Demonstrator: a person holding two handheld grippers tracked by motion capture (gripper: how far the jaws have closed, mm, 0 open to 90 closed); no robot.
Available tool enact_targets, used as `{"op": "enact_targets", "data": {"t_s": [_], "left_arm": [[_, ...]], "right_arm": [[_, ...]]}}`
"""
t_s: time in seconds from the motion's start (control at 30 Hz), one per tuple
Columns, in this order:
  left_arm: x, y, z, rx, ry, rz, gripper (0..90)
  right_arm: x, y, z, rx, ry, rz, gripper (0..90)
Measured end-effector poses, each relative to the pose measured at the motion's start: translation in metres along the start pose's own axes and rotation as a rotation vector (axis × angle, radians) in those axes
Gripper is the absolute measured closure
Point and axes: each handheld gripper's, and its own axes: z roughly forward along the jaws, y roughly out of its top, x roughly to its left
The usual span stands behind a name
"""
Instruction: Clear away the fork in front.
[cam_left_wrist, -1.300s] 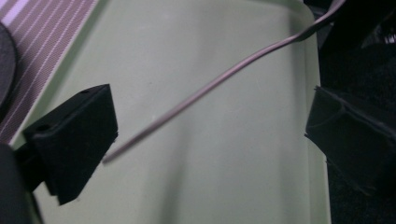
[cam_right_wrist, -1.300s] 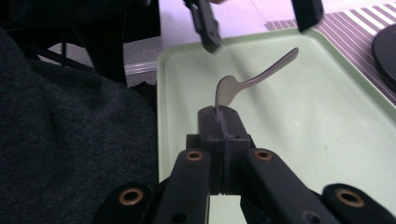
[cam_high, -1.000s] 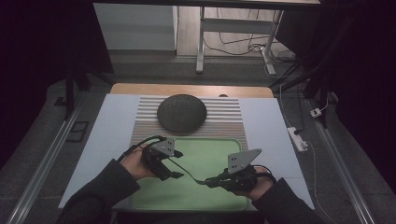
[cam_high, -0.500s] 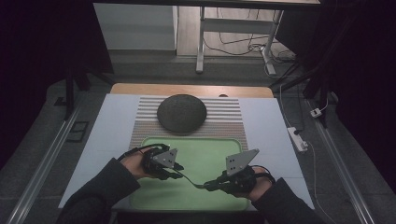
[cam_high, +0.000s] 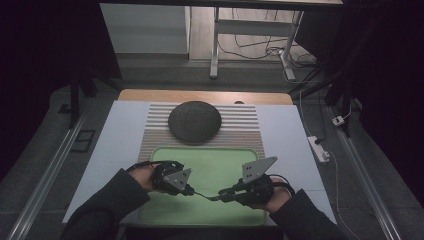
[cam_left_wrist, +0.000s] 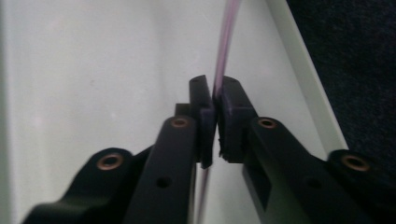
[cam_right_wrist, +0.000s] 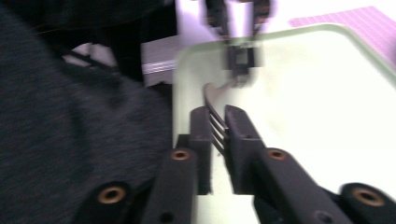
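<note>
Metal, thin and dark, the fork (cam_high: 209, 195) spans the gap between my two hands just above the green tray (cam_high: 215, 160), its long axis running level from one gripper to the other. My left gripper (cam_high: 190, 190) has just been closing and now pinches the handle end: in the left gripper view the narrow shaft (cam_left_wrist: 224, 42) runs straight ahead out of the pads (cam_left_wrist: 201, 100), which press it from both sides. My right gripper (cam_high: 224, 194) has the tine end between its jaws, the prongs (cam_right_wrist: 215, 122) lying edge-on in the slot (those jaws have just been easing apart, and I cannot tell whether the pads bite or merely flank the tines). So the fork lies lengthwise between my fingers, each hand at one end, neither nearer its middle. I judge the left hand now carries it, and any pull should go along the shaft, away from the right jaws, not across them.
</note>
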Motion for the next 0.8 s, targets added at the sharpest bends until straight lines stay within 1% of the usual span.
{"op": "enact_targets", "data": {"t_s": [0.07,0.1,0.17,0.23,0.3,0.33,0.4,0.43,0.5,0.63,0.67,0.73,0.8], "left_arm": [[0.002,0.001,0.0,-0.008,-0.011,-0.036,86.5],[0.003,0.001,0.0,-0.01,-0.017,-0.064,86.6],[0.005,0.001,0.0,-0.008,-0.027,-0.115,86.5],[0.006,0.0,0.001,-0.01,-0.028,-0.159,86.6],[0.006,-0.001,0.001,-0.006,-0.028,-0.193,86.6],[0.007,-0.001,0.001,-0.006,-0.029,-0.209,86.6],[0.007,-0.002,0.001,-0.002,-0.032,-0.237,86.5],[0.007,-0.002,0.001,-0.005,-0.028,-0.259,86.5],[0.007,-0.003,0.001,-0.005,-0.003,-0.288,86.5],[0.008,-0.005,-0.001,0.008,0.017,-0.376,86.5],[0.008,-0.006,-0.001,0.01,0.023,-0.399,86.5],[0.009,-0.009,-0.002,0.018,0.031,-0.458,86.5],[0.009,-0.012,-0.003,0.025,0.041,-0.519,86.5]], "right_arm": [[-0.003,-0.001,-0.002,-0.016,-0.023,0.022,72.9],[-0.004,-0.001,-0.002,-0.014,-0.042,0.027,69.6],[-0.004,-0.001,-0.001,0.0,-0.083,0.021,64.2],[-0.004,-0.001,0.0,-0.005,-0.123,0.022,58.9],[-0.004,0.0,-0.001,-0.007,-0.155,0.018,53.9],[-0.004,0.0,-0.001,-0.007,-0.178,0.017,50.4],[-0.004,0.0,-0.002,0.002,-0.215,0.024,47.4],[-0.004,0.0,-0.002,0.006,-0.229,0.027,43.8],[-0.005,-0.001,-0.004,0.013,-0.256,0.049,40.5],[-0.007,-0.003,-0.007,0.03,-0.317,0.085,29.9],[-0.007,-0.004,-0.008,0.032,-0.327,0.094,25.8],[-0.006,-0.005,-0.009,0.037,-0.341,0.131,19.4],[-0.005,-0.007,-0.011,0.036,-0.359,0.151,15.9]]}}
